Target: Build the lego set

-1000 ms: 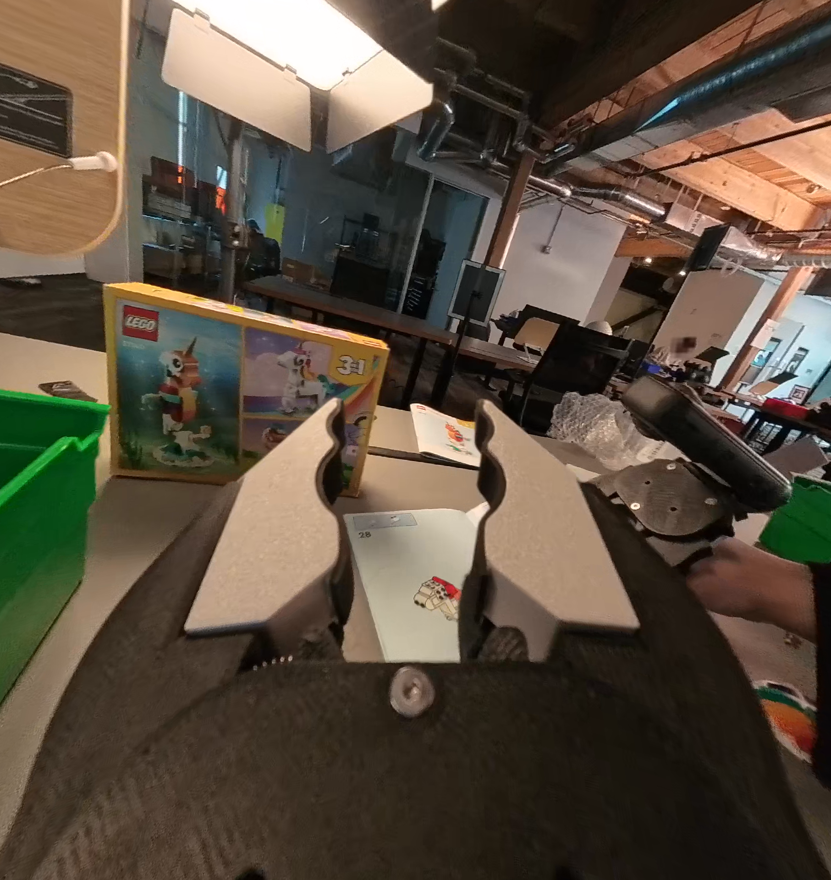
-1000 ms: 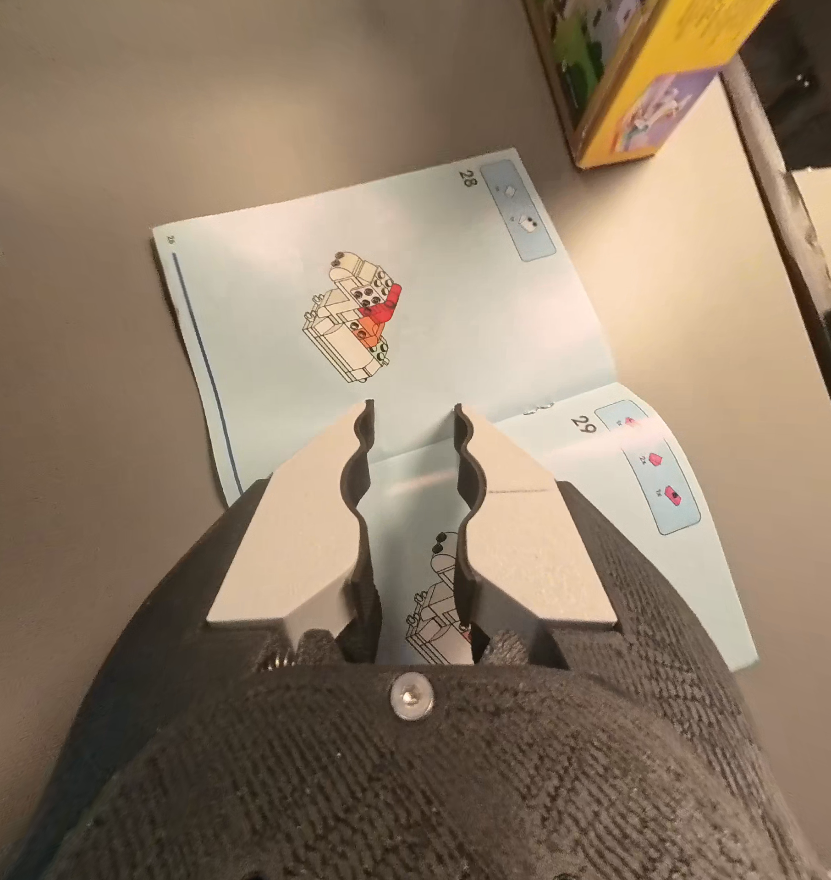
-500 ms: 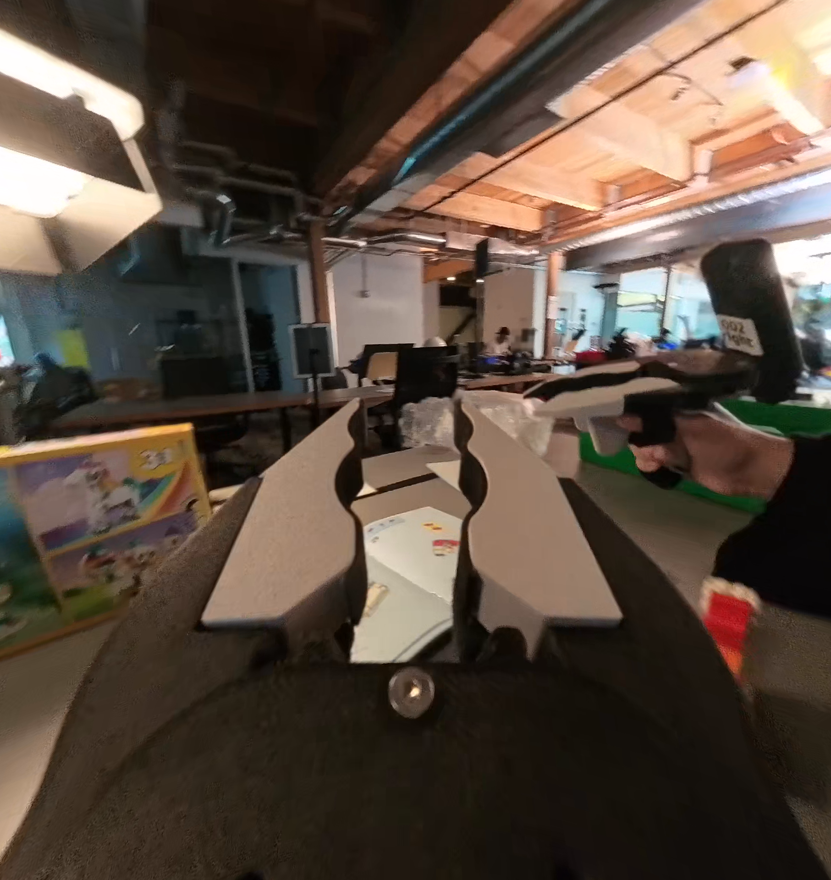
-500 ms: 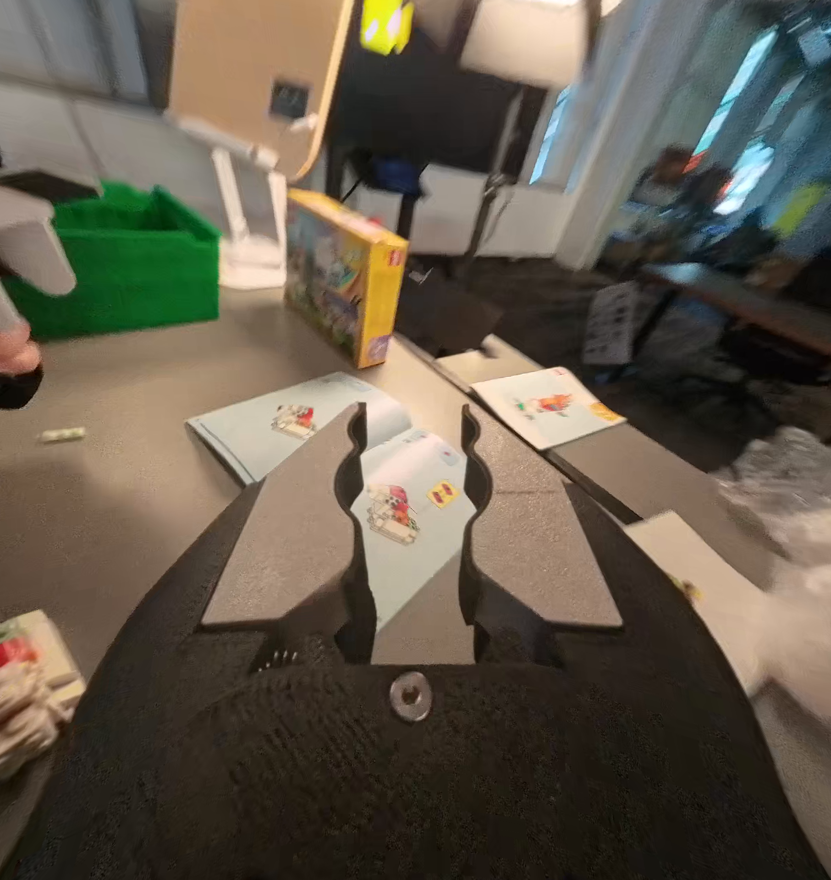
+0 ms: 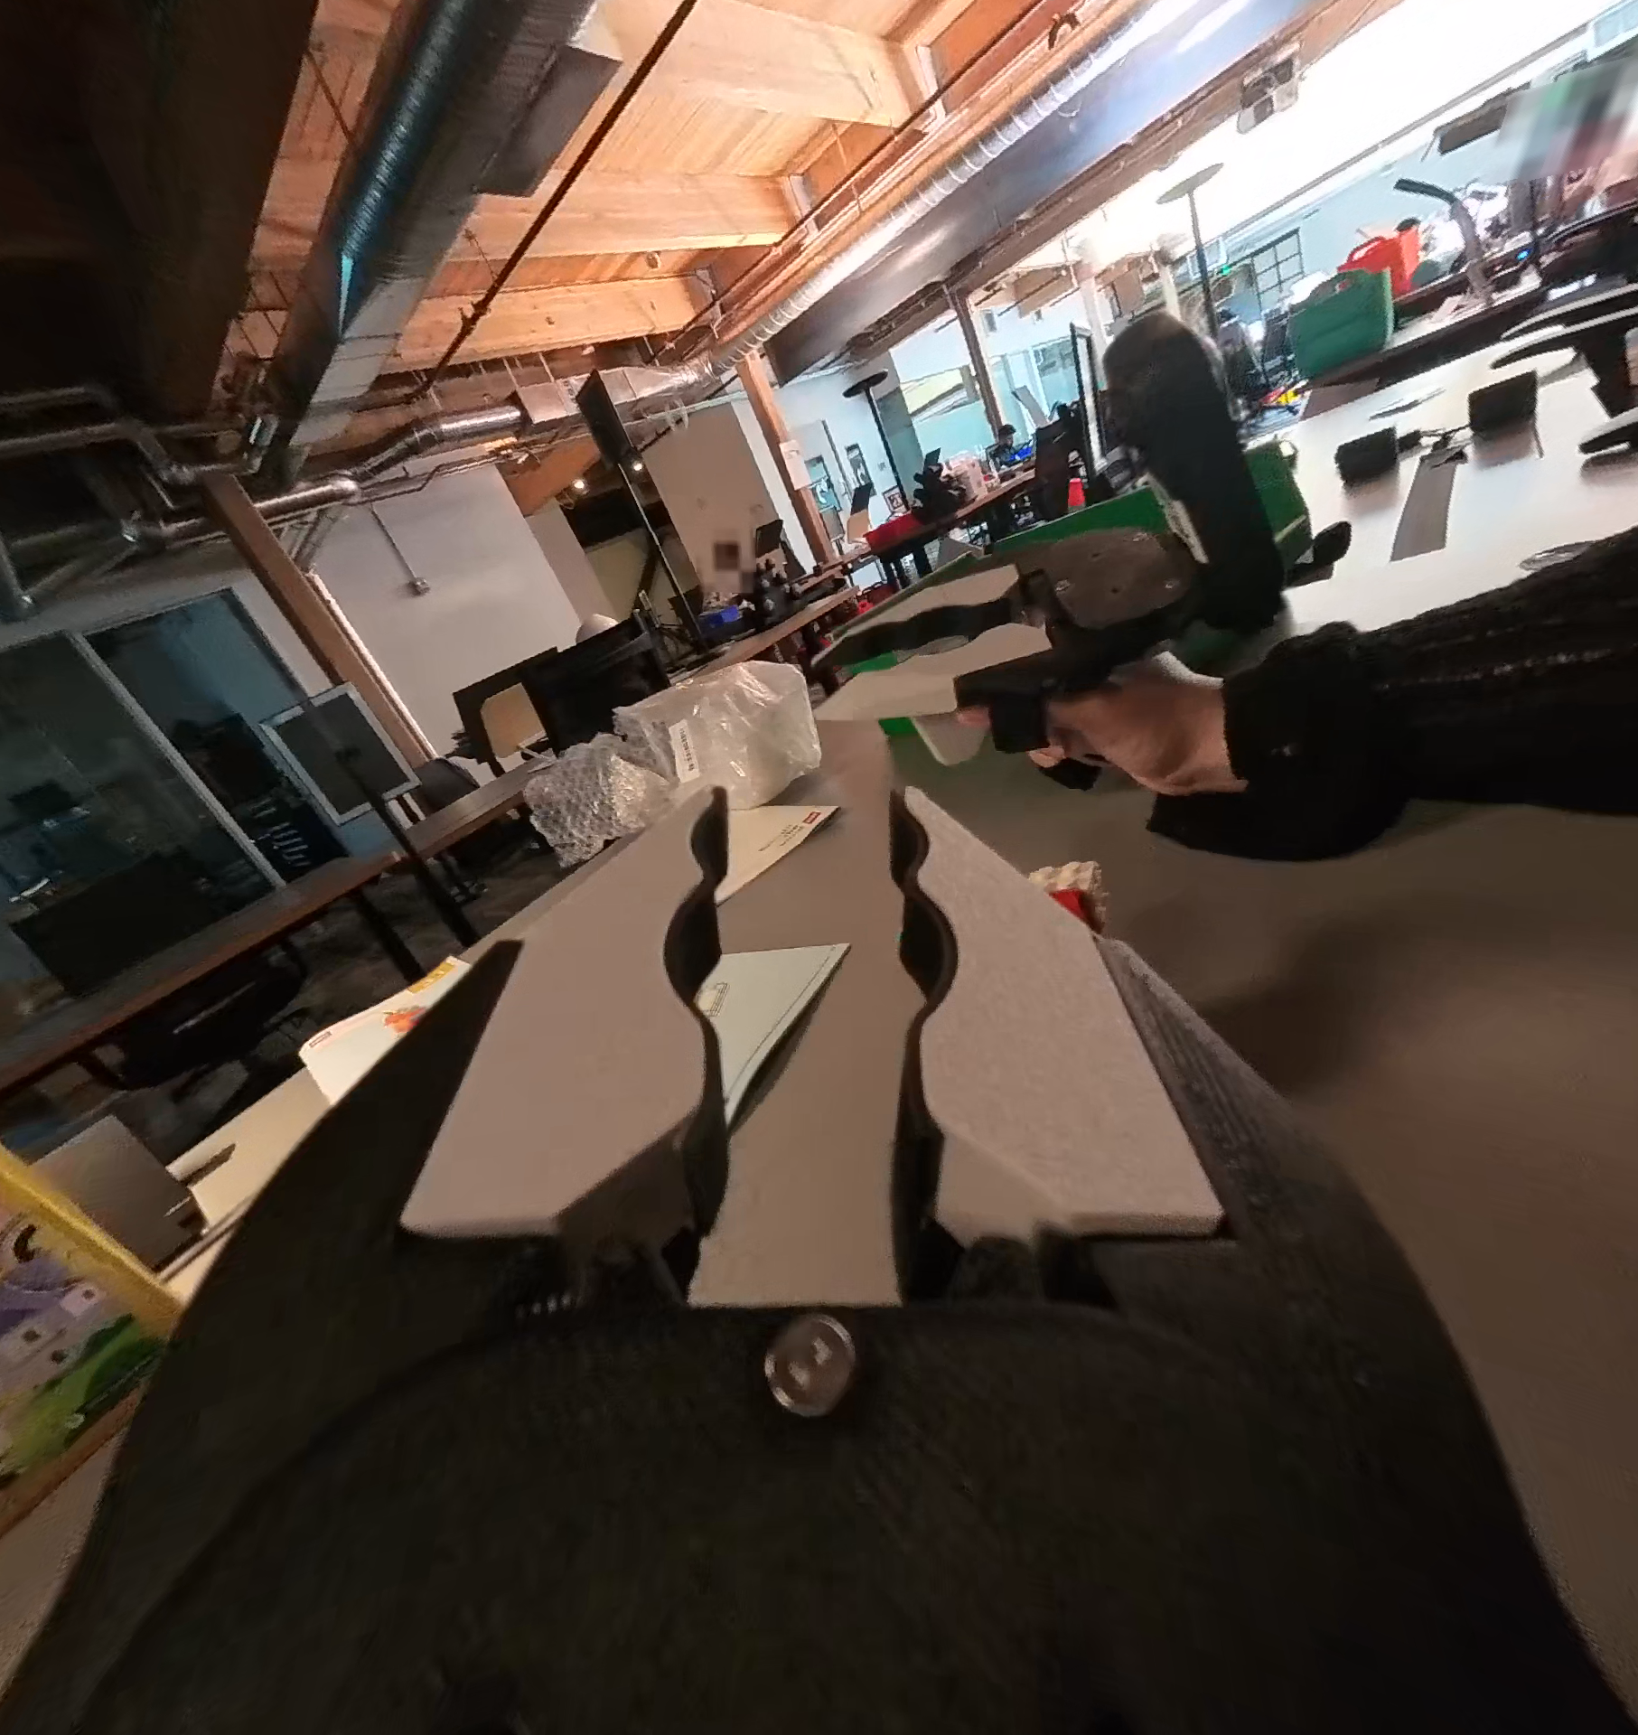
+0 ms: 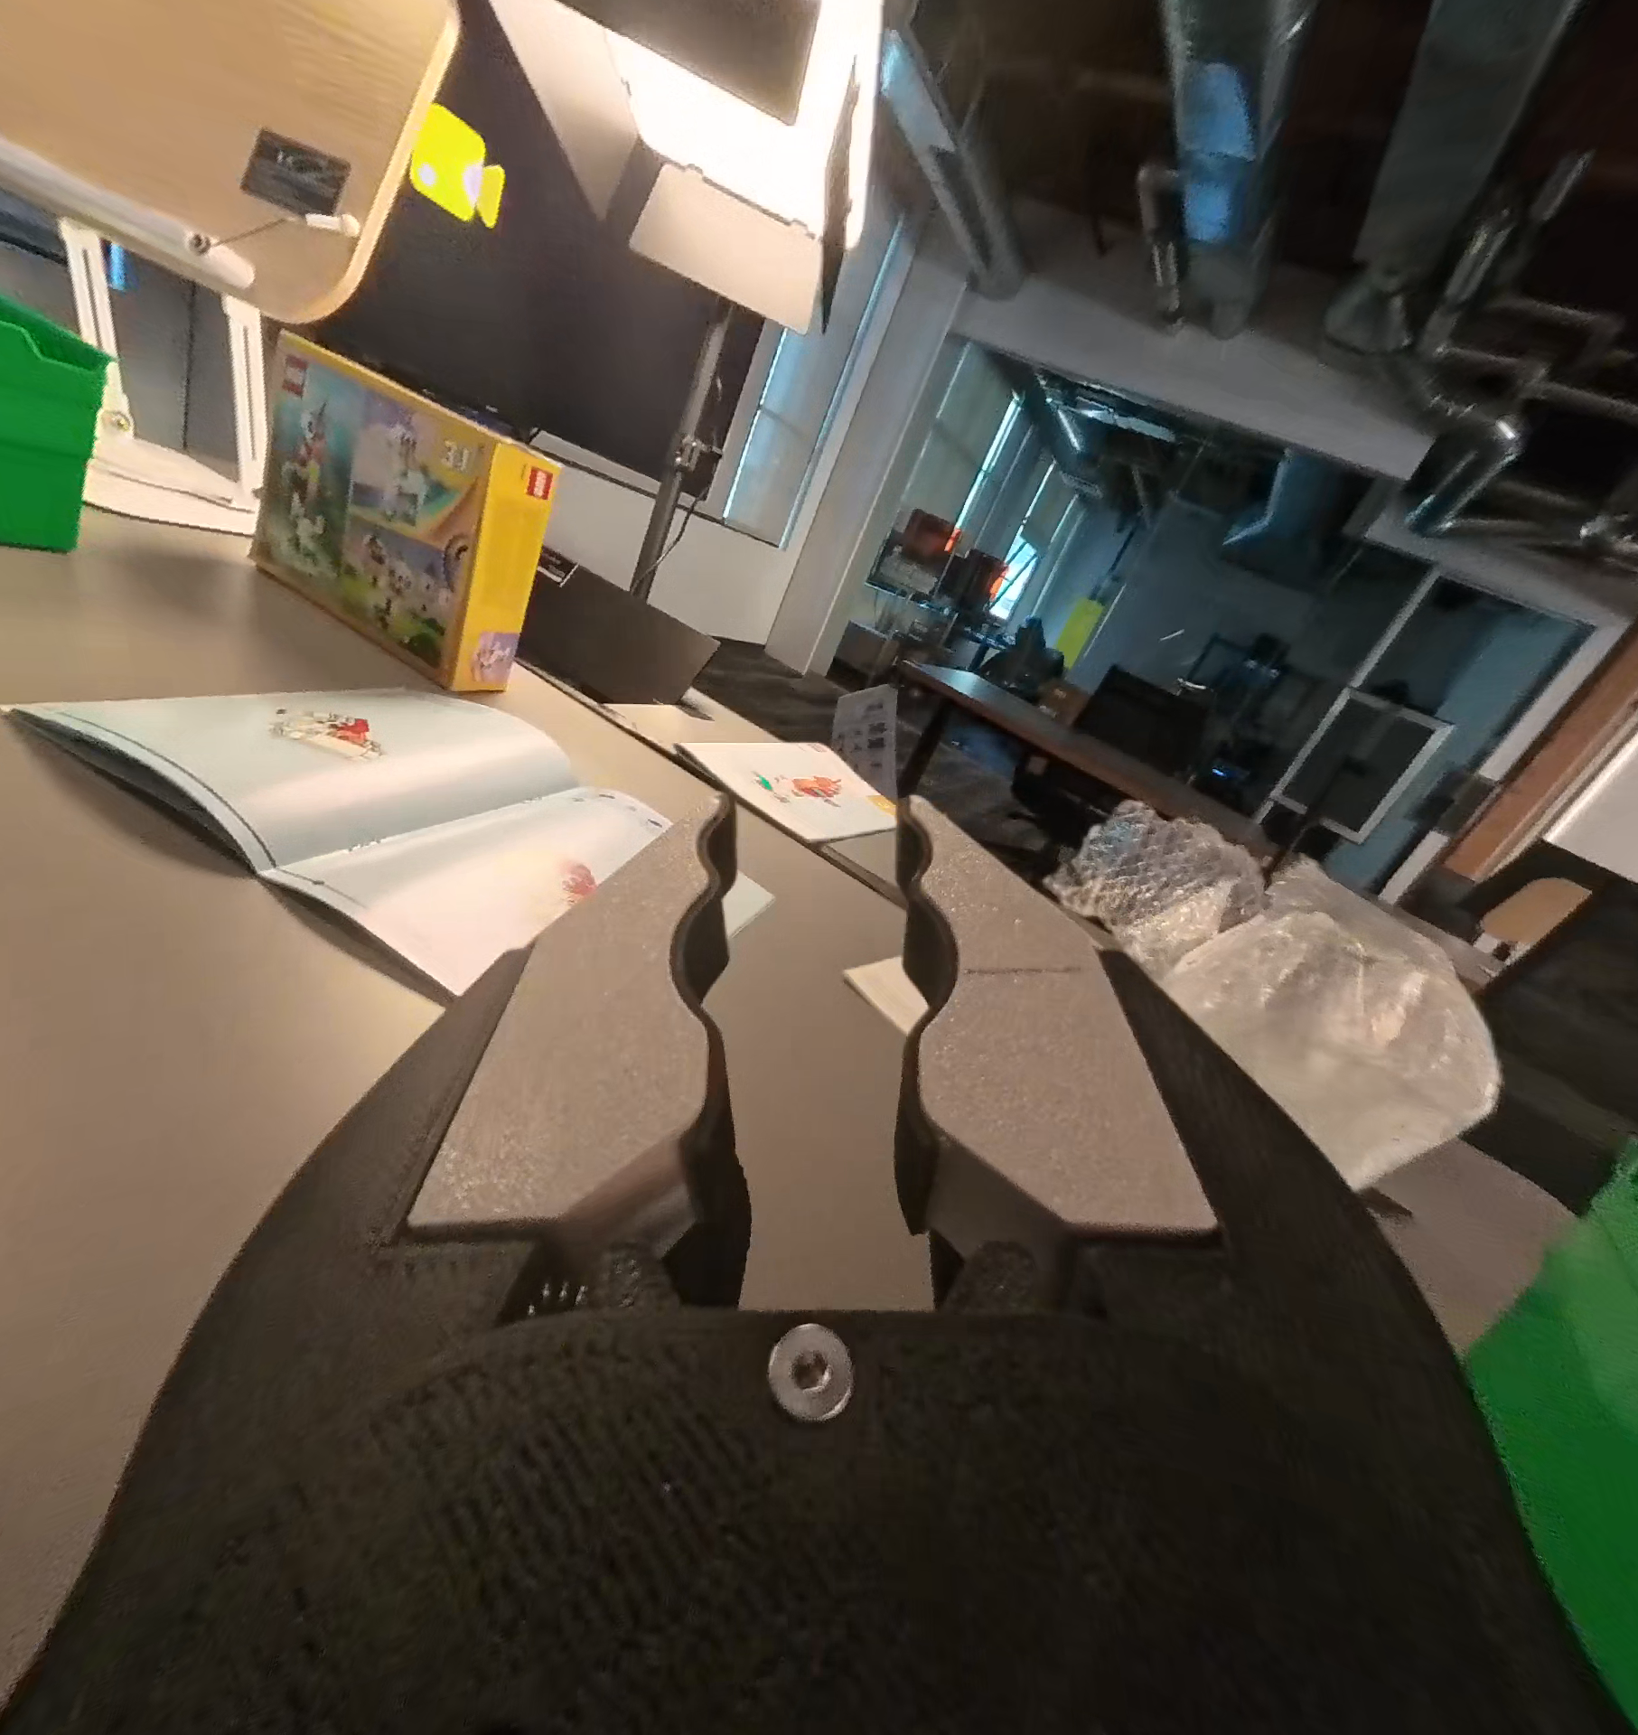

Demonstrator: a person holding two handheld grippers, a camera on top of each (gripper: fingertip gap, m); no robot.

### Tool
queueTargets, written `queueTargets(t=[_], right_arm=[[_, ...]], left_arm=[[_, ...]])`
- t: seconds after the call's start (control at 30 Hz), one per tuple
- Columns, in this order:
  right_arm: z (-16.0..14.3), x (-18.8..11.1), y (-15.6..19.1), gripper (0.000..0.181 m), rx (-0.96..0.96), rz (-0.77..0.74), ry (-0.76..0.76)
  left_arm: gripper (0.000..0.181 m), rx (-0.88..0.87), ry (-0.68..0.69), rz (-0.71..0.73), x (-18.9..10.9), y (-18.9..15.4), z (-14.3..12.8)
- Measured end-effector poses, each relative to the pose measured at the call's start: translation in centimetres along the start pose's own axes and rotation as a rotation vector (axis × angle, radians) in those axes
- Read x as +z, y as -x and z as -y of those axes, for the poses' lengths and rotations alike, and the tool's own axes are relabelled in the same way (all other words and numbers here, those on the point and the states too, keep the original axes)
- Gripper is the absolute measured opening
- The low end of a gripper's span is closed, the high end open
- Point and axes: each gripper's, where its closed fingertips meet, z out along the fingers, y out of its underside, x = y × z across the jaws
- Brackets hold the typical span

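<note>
The right gripper, which looked straight down on the open instruction booklet one second ago, now looks level across the table; the booklet lies at 10 o'clock. The left gripper has turned right: the lego box went to 8 o'clock. Its jaws stand wider.

An open workshop under an exposed timber-beam ceiling carrying ribbed silver metal ducts. Long dark worktables stand before glass-walled partitions. A bright rectangular softbox lamp hangs over the smooth grey counter.
</note>
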Motion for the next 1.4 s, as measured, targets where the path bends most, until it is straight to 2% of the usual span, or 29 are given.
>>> queueTargets(t=[0.23, 0.57, 0.7, 0.8, 0.87, 0.97, 1.13, 1.2, 1.27, 1.33, 1.4], right_arm=[[-0.8, 0.9, 2.3, 0.030, -0.116, 0.081, 0.050], [-0.9, 0.8, 3.5, 0.028, -0.131, 0.144, 0.047], [-0.4, 0.2, 2.1, 0.033, -0.130, 0.071, 0.020], [-0.4, -0.4, 1.5, 0.032, -0.117, 0.049, 0.024], [-0.4, -0.6, 1.1, 0.031, -0.098, 0.037, 0.021], [-0.5, -0.7, 0.7, 0.031, -0.075, 0.025, 0.024], [-0.7, -0.6, 0.4, 0.030, -0.090, 0.002, 0.037], [-0.6, -0.6, -0.1, 0.034, -0.112, -0.038, 0.040], [-0.5, -0.7, -0.6, 0.035, -0.131, -0.076, 0.037], [-0.6, -0.7, -0.7, 0.035, -0.135, -0.084, 0.044], [-0.8, -0.5, -0.5, 0.035, -0.148, -0.080, 0.062]], left_arm=[[0.034, -0.012, 0.038, -0.019, 0.3, -0.1, -0.9], [0.034, 0.052, 0.067, -0.021, 0.4, -0.3, -1.4], [0.025, 0.135, 0.032, -0.020, -0.1, -0.5, 0.6], [0.034, 0.142, 0.027, 0.059, -1.7, 0.6, 4.1], [0.035, 0.114, 0.020, 0.172, -4.2, 2.3, 6.4], [0.034, 0.046, 0.041, 0.364, -10.0, 6.0, 8.2], [0.034, -0.062, 0.209, 0.827, -24.2, 15.4, 7.8], [0.035, -0.165, 0.251, 0.966, -29.6, 18.3, 6.8], [0.036, -0.272, 0.299, 0.999, -32.9, 20.3, 5.0], [0.036, -0.367, 0.417, 0.967, -34.4, 21.8, 2.0], [0.033, -0.478, 0.629, 0.876, -34.7, 22.7, -2.3]])
